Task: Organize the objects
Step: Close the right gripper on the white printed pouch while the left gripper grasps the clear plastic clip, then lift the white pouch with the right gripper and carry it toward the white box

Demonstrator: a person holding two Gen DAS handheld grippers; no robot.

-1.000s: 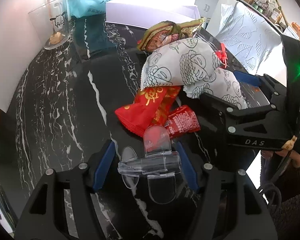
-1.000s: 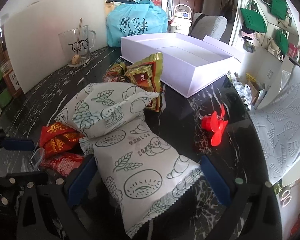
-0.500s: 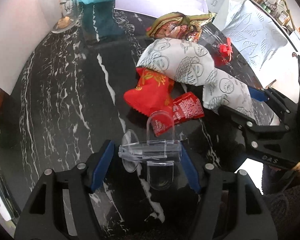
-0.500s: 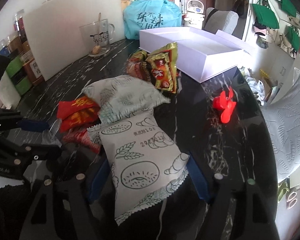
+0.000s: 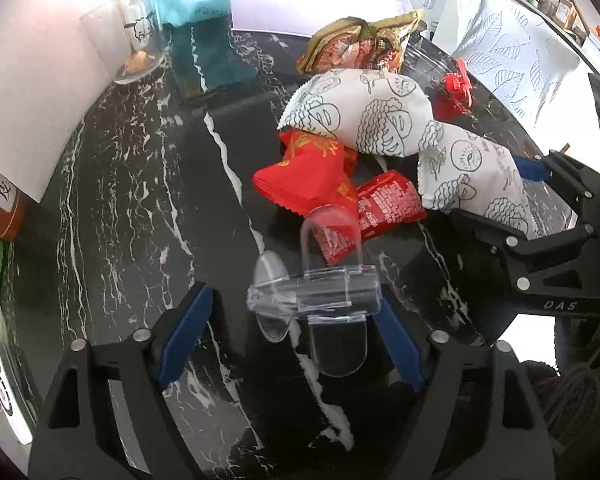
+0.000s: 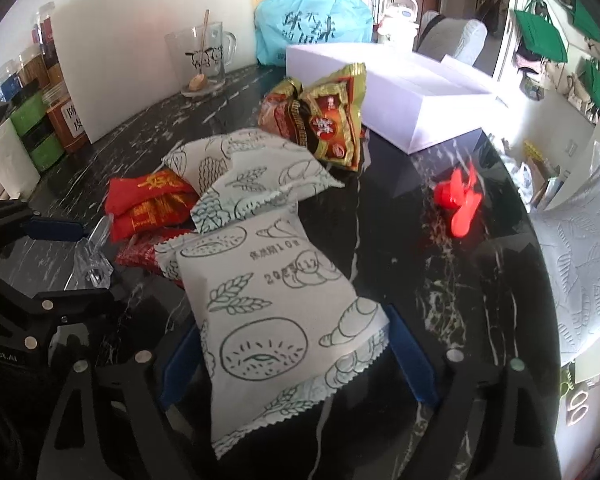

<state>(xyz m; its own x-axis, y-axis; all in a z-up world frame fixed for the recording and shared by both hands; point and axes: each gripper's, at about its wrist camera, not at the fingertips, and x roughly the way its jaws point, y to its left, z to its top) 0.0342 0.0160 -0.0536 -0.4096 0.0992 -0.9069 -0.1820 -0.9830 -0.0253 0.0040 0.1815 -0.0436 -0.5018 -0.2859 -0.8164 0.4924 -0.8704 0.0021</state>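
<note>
A clear plastic clip (image 5: 320, 288) lies on the black marble table (image 5: 140, 200) between the blue pads of my left gripper (image 5: 296, 320). Its jaws are opening: the right pad is at the clip's end and the left pad stands off it. A white snack bag with line drawings (image 6: 268, 304) lies between the pads of my right gripper (image 6: 296, 360), whose jaws are also opening, with a pad close beside each edge. A second white bag (image 5: 360, 112), red packets (image 5: 308, 176) and gold-brown packets (image 6: 320, 116) are heaped just beyond.
An open white box (image 6: 420, 92) stands at the back, with a blue bag (image 6: 312, 28) and a glass mug (image 6: 202, 60) to its left. A red clip (image 6: 460, 204) lies at the right. Jars (image 6: 40, 120) line the left edge. The right gripper's body (image 5: 540, 248) is close beside my left one.
The left jaws have widened, leaving a gap at the clip's left end. The right jaws closed in on the white bag, then spread a little again. Both hands stayed nearly in place.
</note>
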